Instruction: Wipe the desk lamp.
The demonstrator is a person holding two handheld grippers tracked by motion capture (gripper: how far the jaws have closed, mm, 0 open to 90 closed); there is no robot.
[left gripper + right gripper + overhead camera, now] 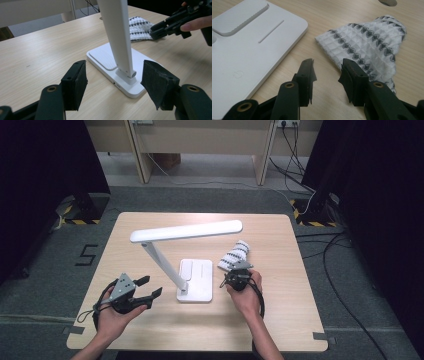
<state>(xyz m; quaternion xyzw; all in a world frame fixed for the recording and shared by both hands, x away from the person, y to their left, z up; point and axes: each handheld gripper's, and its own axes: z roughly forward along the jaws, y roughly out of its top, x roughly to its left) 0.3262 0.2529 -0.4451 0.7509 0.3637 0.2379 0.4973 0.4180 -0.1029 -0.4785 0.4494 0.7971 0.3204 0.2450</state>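
My right gripper (327, 72), jaws apart and empty, points at the near edge of the cloth (367, 45); a good grasp means sliding one jaw under that edge before closing, clear of the lamp (192, 270) base beside them. My left gripper (113, 82), wide open and empty, frames the lamp's stem. The cloth, white with dark diamond bands, lies rumpled just ahead of my right jaws.
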